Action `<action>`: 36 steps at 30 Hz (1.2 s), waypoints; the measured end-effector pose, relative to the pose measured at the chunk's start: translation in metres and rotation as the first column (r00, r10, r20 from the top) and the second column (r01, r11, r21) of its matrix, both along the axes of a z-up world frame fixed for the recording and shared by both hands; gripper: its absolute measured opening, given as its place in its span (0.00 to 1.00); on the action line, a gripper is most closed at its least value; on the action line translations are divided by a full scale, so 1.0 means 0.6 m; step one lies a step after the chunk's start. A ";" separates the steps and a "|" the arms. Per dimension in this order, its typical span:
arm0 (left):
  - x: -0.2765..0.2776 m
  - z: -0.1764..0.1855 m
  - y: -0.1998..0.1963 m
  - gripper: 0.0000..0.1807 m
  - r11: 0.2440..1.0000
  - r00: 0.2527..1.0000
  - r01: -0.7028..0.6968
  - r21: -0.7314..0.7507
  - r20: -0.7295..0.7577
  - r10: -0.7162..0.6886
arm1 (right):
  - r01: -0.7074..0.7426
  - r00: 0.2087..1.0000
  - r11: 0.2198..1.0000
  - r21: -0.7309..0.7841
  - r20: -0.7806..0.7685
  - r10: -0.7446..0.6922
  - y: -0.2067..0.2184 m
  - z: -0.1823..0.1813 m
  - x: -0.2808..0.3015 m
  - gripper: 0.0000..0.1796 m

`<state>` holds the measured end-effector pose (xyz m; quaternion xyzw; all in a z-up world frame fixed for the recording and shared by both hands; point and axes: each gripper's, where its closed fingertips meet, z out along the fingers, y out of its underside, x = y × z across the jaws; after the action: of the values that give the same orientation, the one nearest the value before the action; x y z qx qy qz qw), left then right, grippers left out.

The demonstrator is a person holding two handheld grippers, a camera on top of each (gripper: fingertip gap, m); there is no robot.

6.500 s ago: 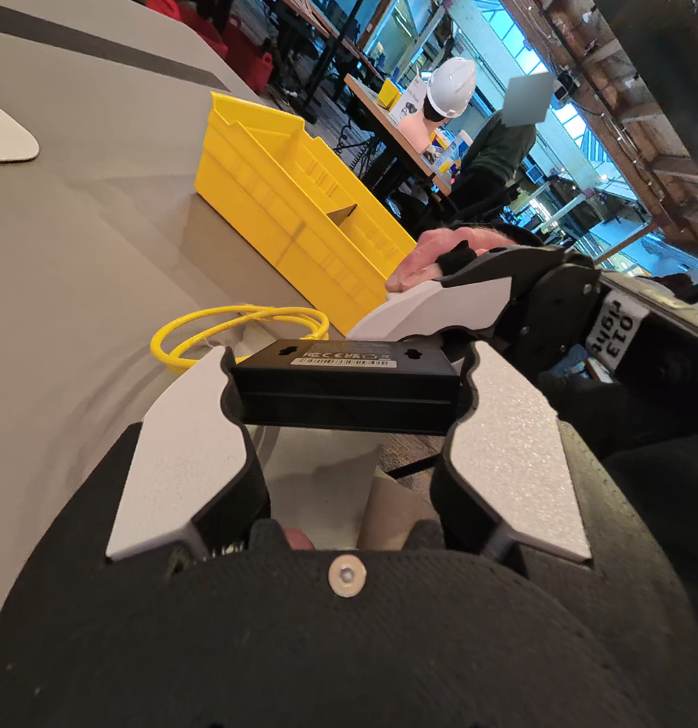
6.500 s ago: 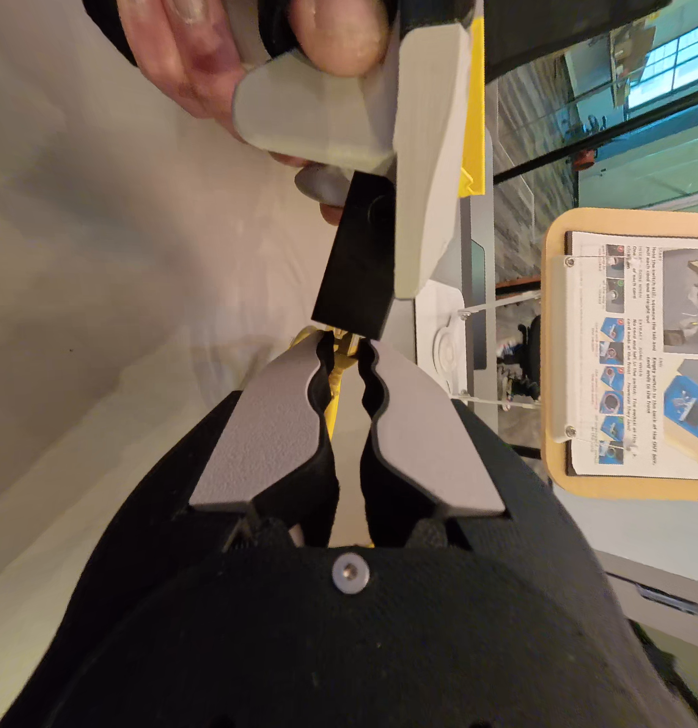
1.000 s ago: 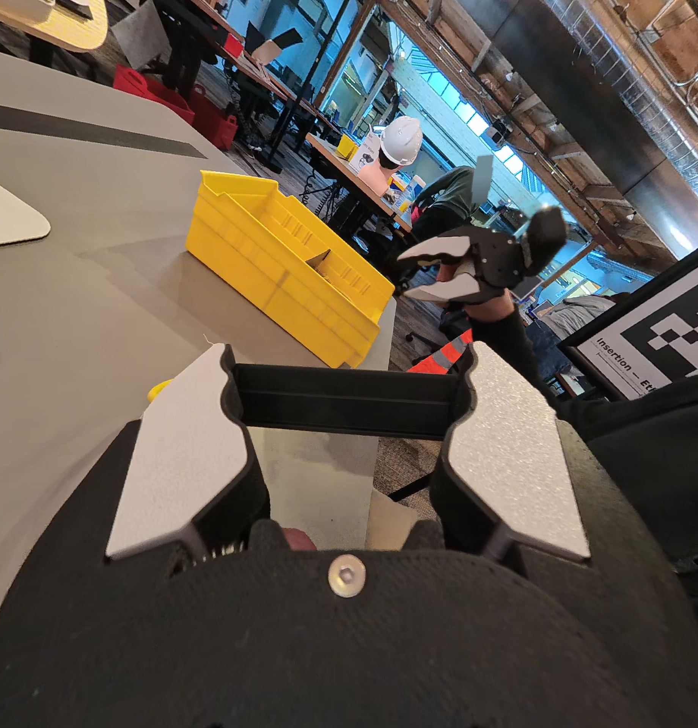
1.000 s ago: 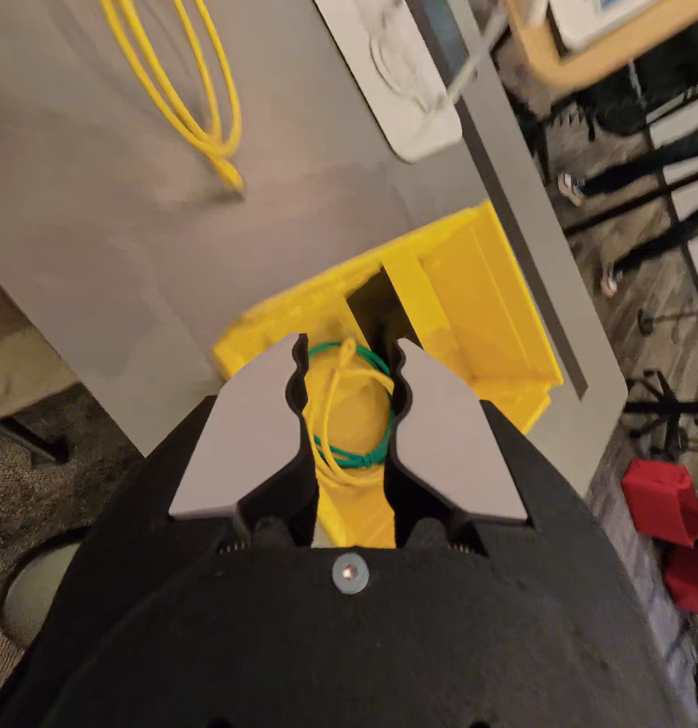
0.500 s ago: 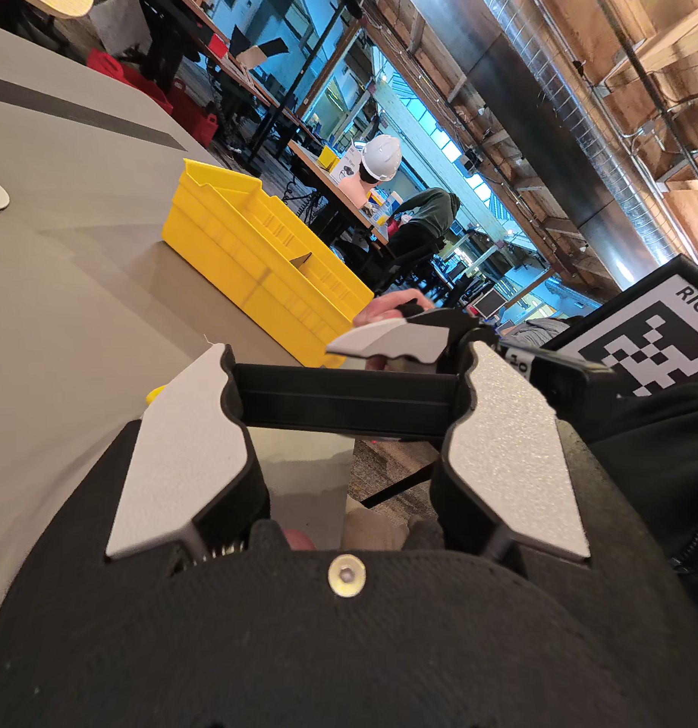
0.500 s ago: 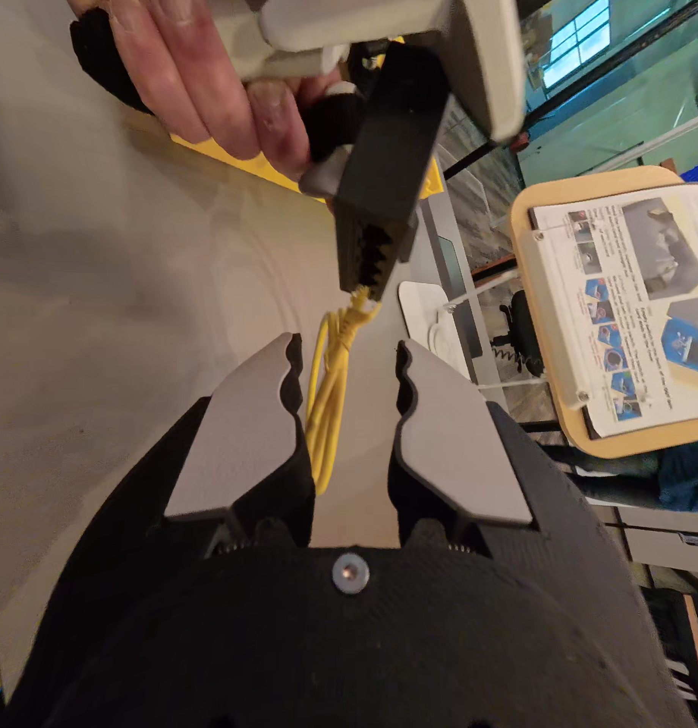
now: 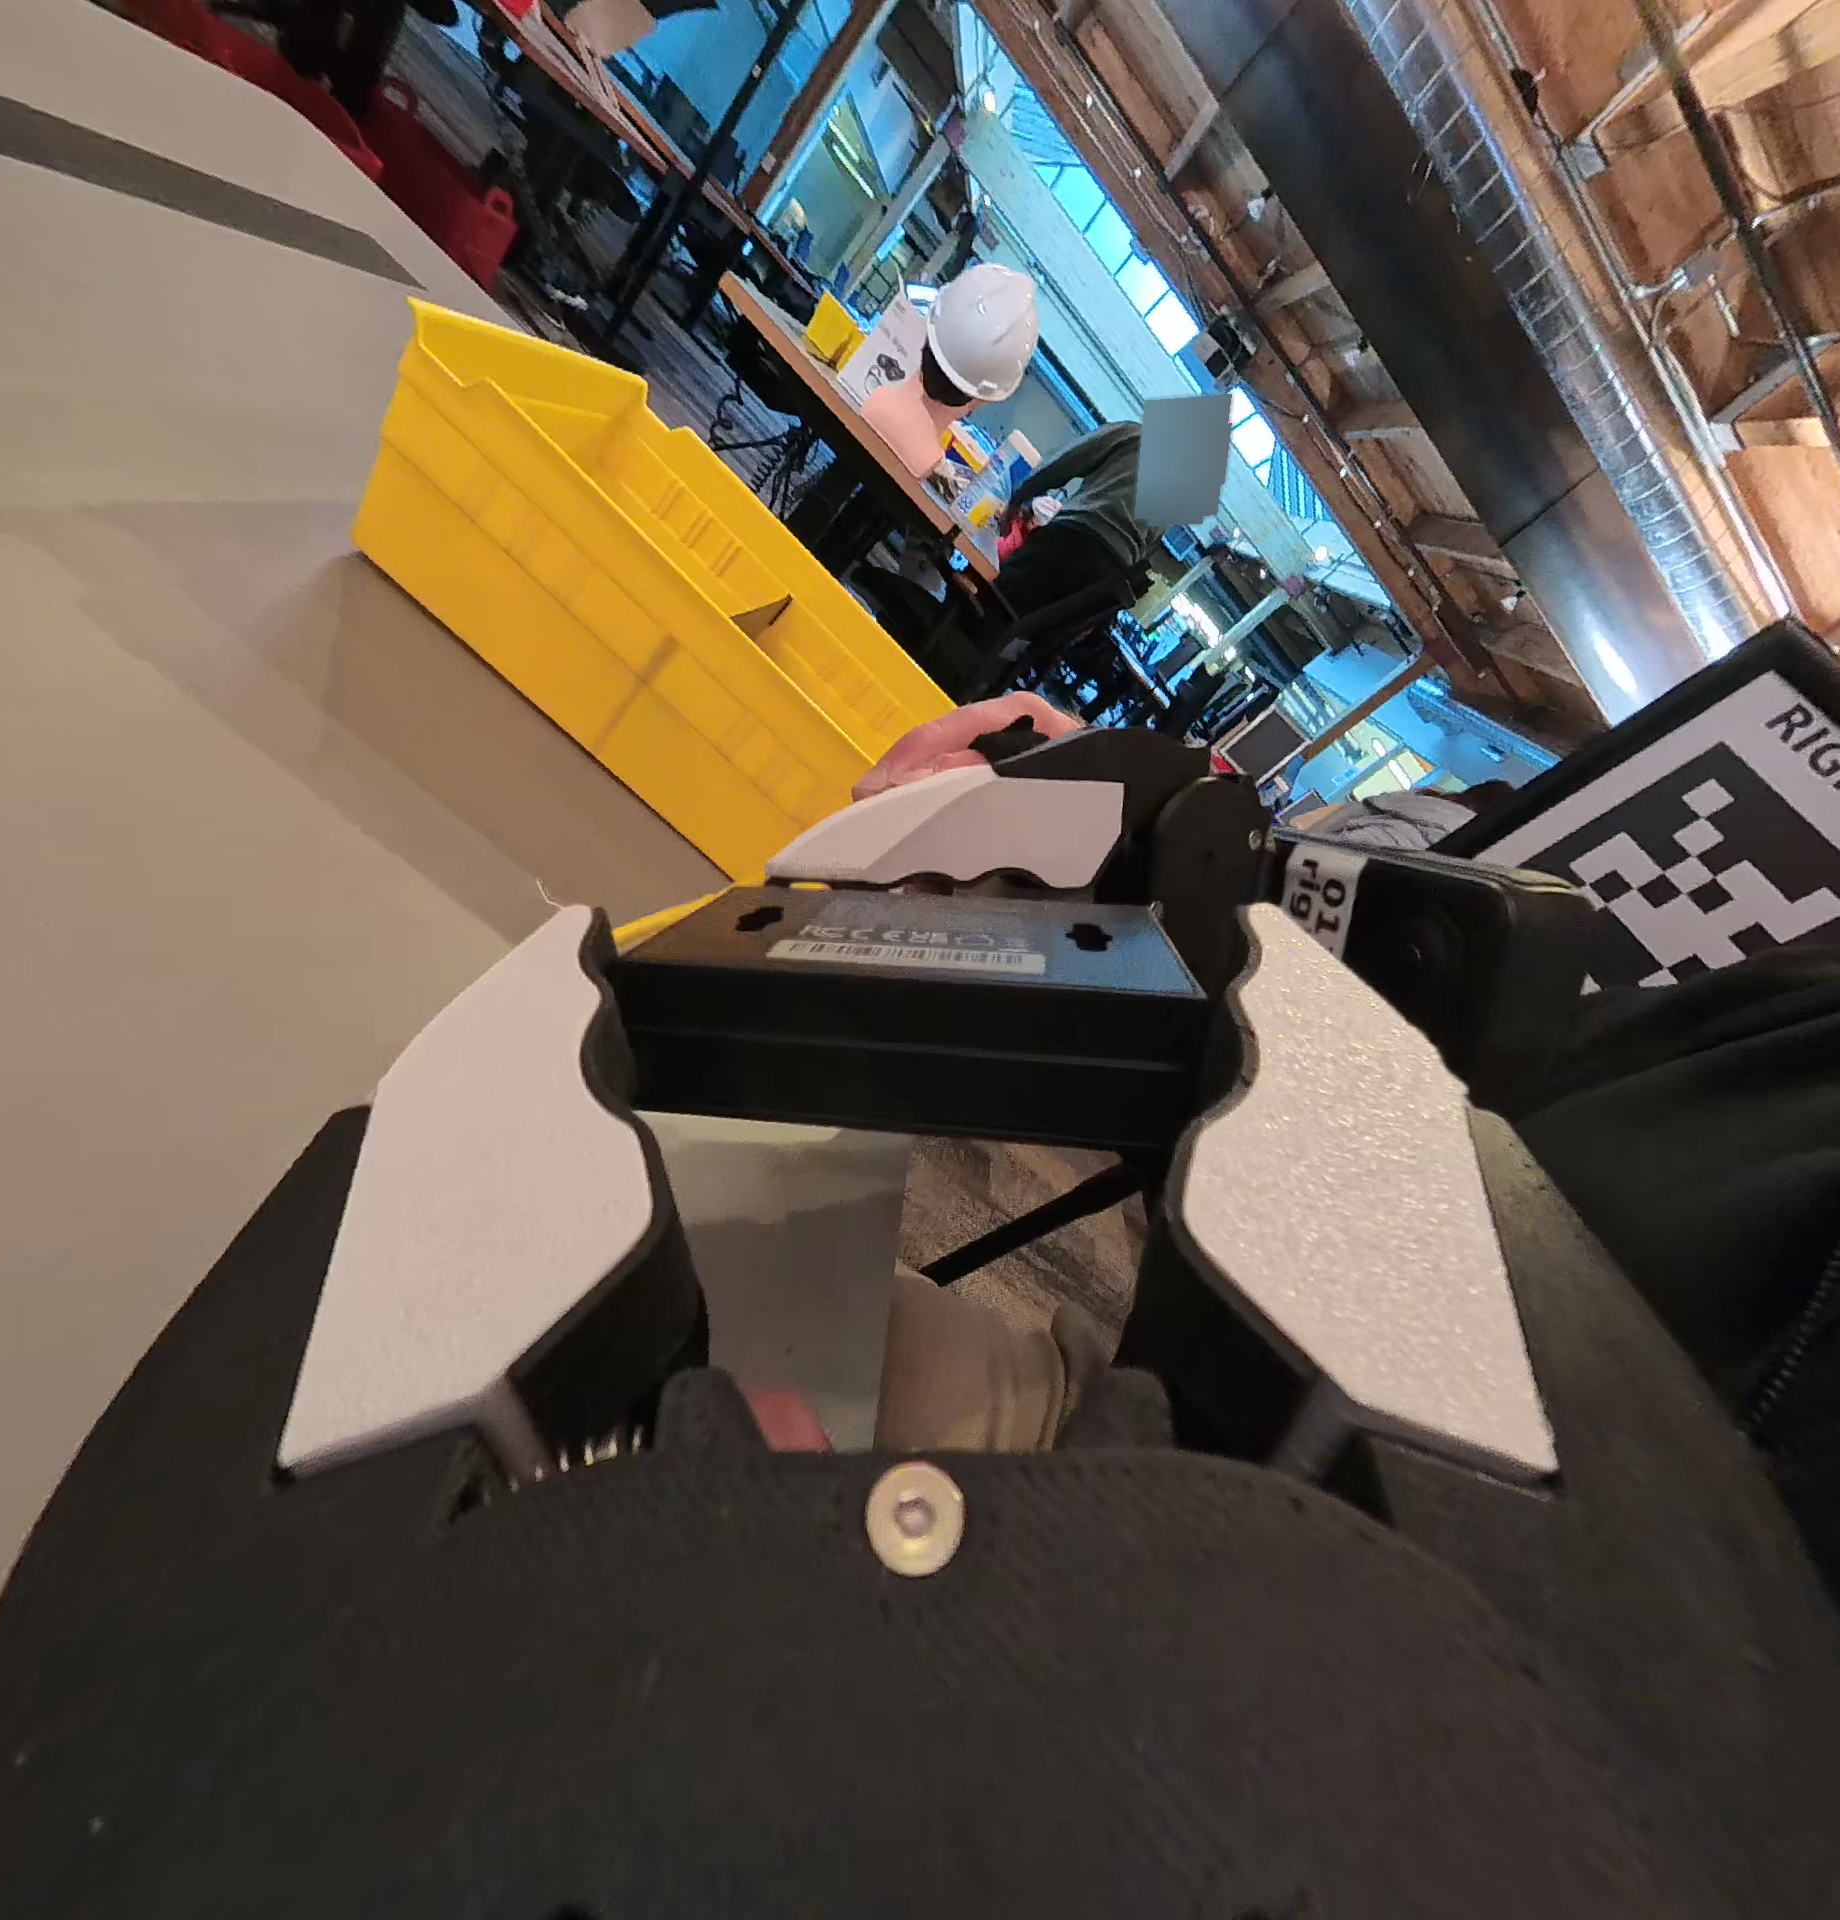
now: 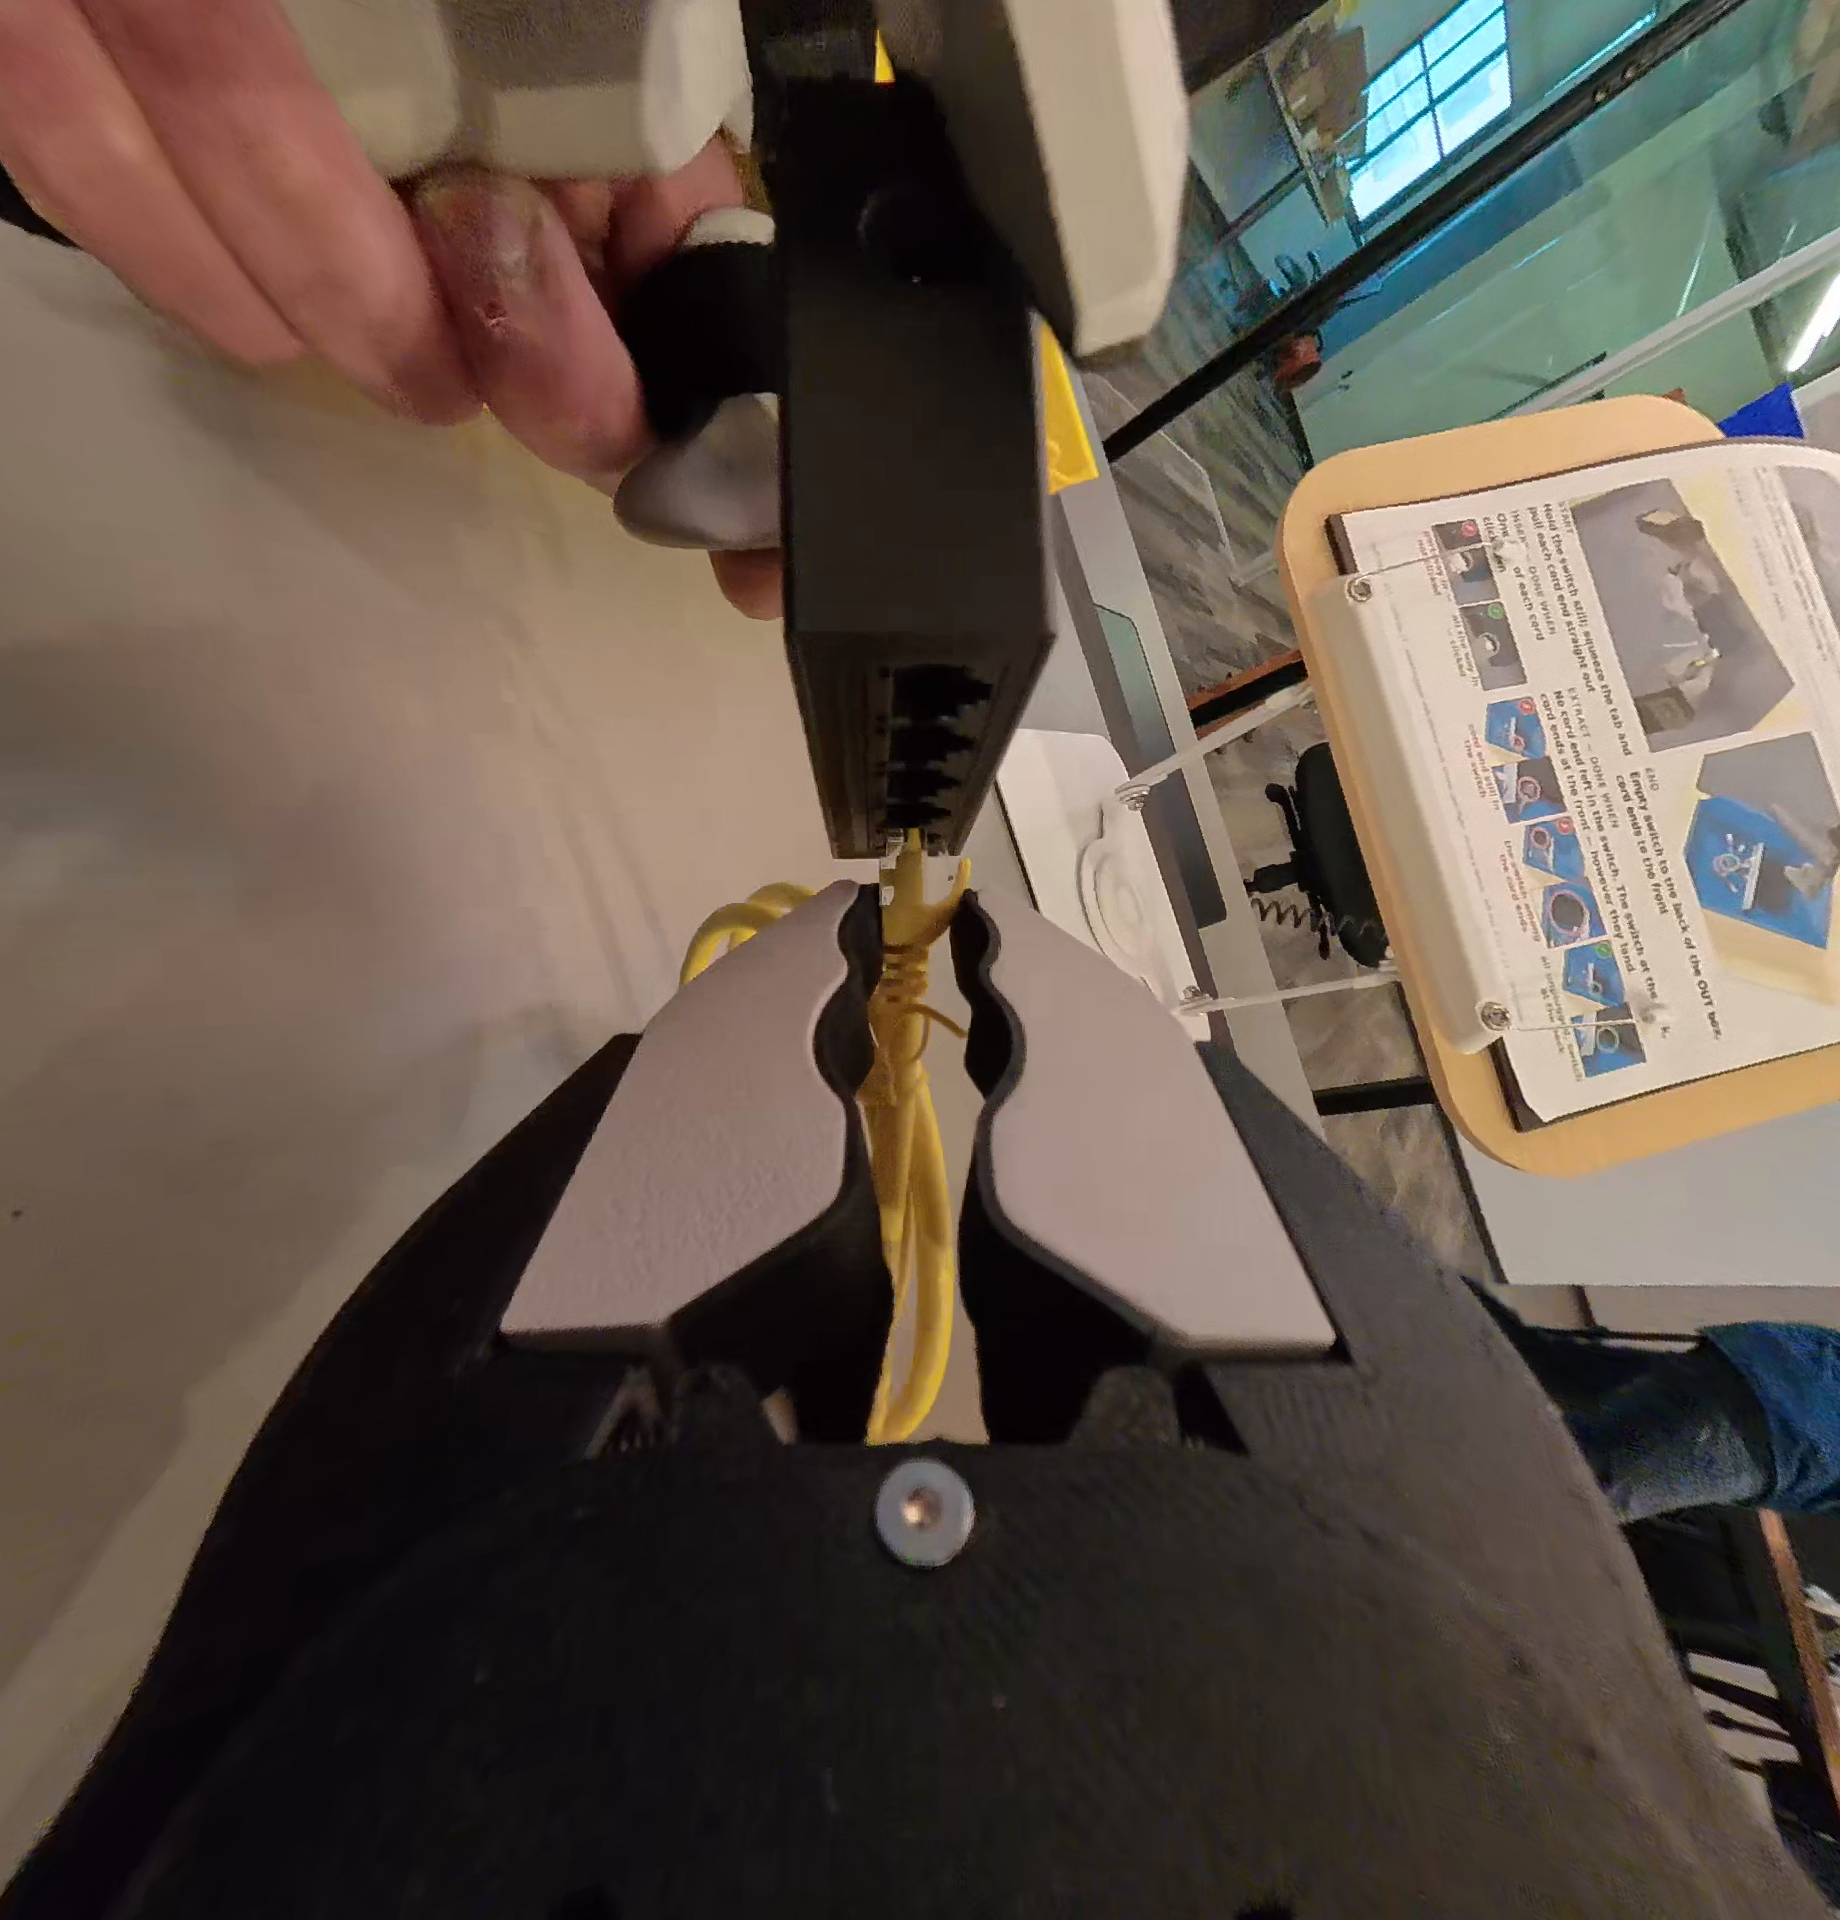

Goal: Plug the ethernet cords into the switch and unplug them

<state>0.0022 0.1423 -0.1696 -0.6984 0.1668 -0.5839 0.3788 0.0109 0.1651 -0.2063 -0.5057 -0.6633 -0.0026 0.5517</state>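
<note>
The left hand-held gripper (image 7: 911, 1023) clamps the black ethernet switch (image 7: 900, 997) by its ends at frame centre, presenting its port row to the right hand-held gripper (image 8: 916, 914), which is closed on the yellow ethernet cord (image 8: 911, 1039) just behind its plug, seated at the lowest port.

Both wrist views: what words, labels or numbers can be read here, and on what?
I do not copy out writing; these bear it:
White sticker on the black switch: tiny print.
Black-and-white marker board: large letters, cut off.
White tag beside it: partly hidden.
Instruction sheet on the wooden board: small, turned sideways.
</note>
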 end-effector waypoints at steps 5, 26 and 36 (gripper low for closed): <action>-0.005 0.004 0.000 0.65 1.000 0.999 0.010 -0.003 0.036 -0.010 | 0.014 1.000 0.999 0.045 -0.027 -0.013 0.006 0.004 0.004 0.07; 0.013 -0.008 -0.003 0.63 0.994 0.999 -0.042 0.102 -0.021 0.044 | -0.071 0.996 0.997 0.023 -0.047 0.072 -0.002 0.001 0.002 0.13; 0.019 -0.007 -0.003 0.62 0.993 0.998 -0.058 0.102 -0.027 0.061 | -0.084 0.996 0.993 0.079 0.005 0.084 -0.015 0.006 -0.001 0.08</action>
<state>0.0134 0.1403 -0.1737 -0.6915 0.1811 -0.5526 0.4285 0.0105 0.1558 -0.2029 -0.4549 -0.6837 -0.0059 0.5706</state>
